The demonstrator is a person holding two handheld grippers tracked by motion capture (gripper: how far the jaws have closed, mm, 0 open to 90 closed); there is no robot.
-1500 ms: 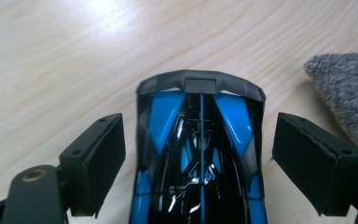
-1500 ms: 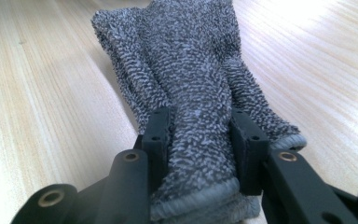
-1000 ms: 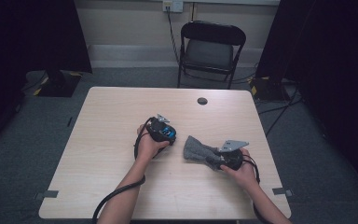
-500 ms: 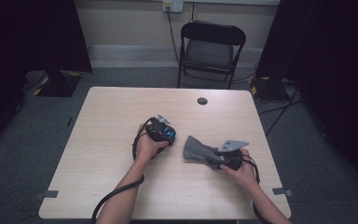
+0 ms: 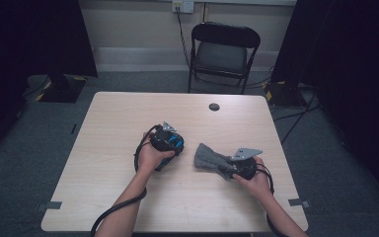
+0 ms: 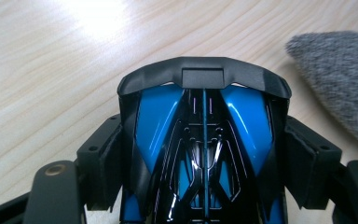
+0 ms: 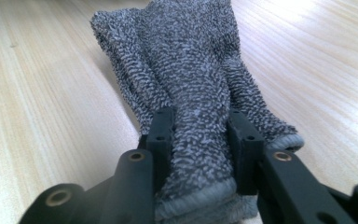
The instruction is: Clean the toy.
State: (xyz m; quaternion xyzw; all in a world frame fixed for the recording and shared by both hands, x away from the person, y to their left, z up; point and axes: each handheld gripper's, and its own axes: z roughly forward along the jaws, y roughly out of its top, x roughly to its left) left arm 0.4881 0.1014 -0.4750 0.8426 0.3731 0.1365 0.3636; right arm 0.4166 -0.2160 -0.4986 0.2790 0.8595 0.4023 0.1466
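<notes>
Your right gripper (image 7: 199, 154) has just been closing its jaws, and the right gripper view shows why it matters: the pads now pinch the bunched near end of the grey terry cloth (image 7: 186, 79), so you have the cloth in hand while the rest of it lies flat on the desk (image 5: 113, 148), fanning out toward the left from your right hand (image 5: 256, 180). Your left gripper (image 6: 204, 154) has also just drawn its jaws in a little, though they stand wide because they are clamped on either side of the glossy blue-and-black toy car (image 6: 204, 135) (a broad thing, so a wide grip is what you would expect). In the high view the car (image 5: 170, 143) sits at the middle of the desk, with the cloth (image 5: 209, 158) just to its right and not touching it. Both grips look settled, so I judge you are ready to bring the cloth onto the car, perhaps to wipe or wrap it. There is no container on the desk; the only other thing is a small dark round object (image 5: 214, 106) at the far edge.
</notes>
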